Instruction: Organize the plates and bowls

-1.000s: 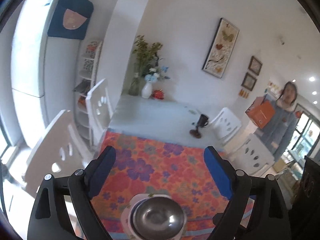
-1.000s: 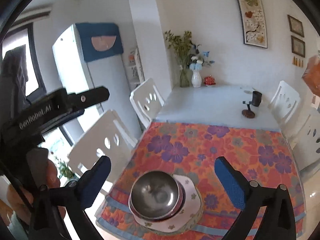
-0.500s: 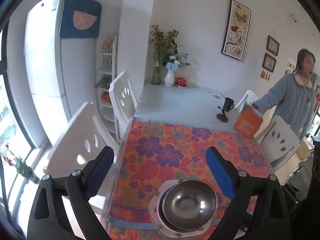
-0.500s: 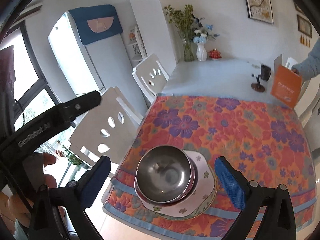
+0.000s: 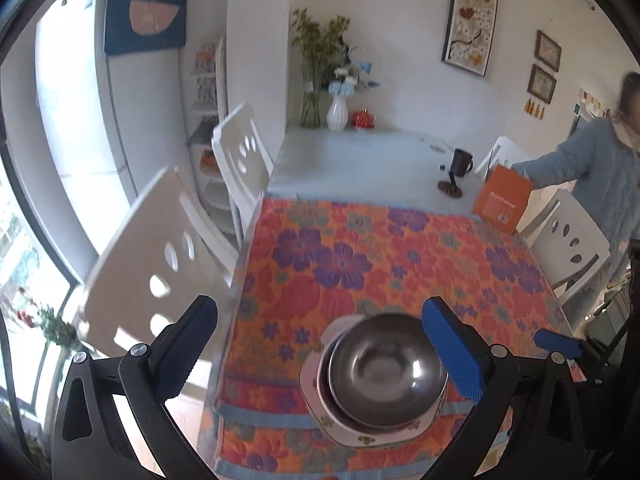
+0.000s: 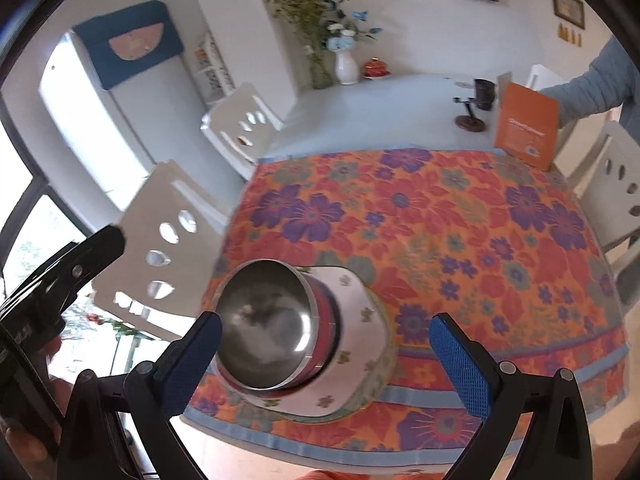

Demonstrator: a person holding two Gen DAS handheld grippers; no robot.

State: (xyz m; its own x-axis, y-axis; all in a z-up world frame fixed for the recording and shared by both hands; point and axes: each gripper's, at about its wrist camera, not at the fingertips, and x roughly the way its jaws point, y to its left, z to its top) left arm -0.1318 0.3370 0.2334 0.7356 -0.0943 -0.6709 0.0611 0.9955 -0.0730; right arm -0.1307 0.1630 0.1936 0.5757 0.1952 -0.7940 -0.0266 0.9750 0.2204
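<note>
Both claws have descended toward the bowl stack. Left claw [image 5: 320,344] jaws are opening, empty; right claw [image 6: 326,354] stands open. Steel bowl [image 6: 266,324] sits nested on floral plate [image 6: 356,344], near worktop [image 6: 460,248] edge.

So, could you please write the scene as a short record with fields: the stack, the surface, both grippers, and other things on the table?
stack: shiny steel bowl on top, red-rimmed bowl under it, white flowered plate at the bottom
surface: orange flowered tablecloth, stack near its front edge
left gripper: opening, nothing between fingers
right gripper: open, empty, above the stack
other: orange booklet, white vase
</note>
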